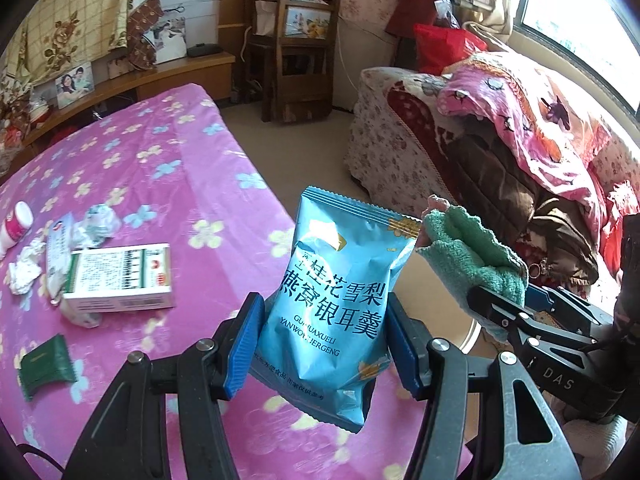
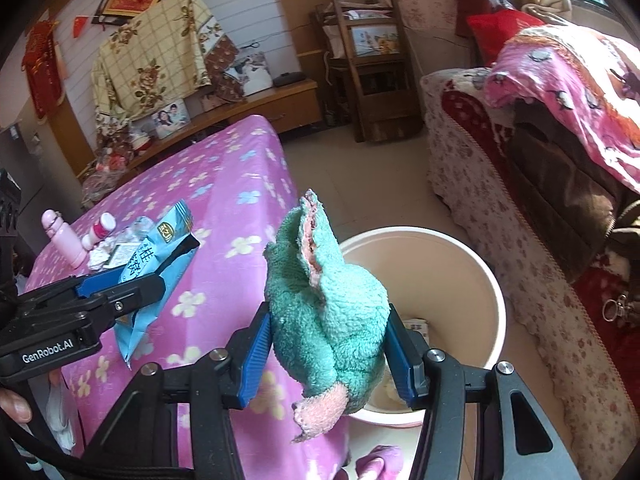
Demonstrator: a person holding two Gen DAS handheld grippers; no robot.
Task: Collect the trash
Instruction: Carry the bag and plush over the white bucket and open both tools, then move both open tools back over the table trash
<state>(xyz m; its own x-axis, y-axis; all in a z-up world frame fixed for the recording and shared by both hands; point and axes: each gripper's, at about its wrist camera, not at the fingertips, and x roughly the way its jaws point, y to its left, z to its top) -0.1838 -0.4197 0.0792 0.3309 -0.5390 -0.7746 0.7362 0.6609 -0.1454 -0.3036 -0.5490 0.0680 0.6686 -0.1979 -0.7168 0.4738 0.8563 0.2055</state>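
My left gripper is shut on a blue snack packet and holds it above the edge of the pink floral bed. The packet also shows in the right wrist view. My right gripper is shut on a green and pink cloth, which also shows in the left wrist view. It hangs beside the bed, over a cream waste bin on the floor. On the bed lie a white medicine box, crumpled papers and a dark green wrapper.
A small white bottle and a pink bottle lie on the bed. A sofa piled with blankets stands to the right. A wooden chair stands at the back. The bin holds some trash.
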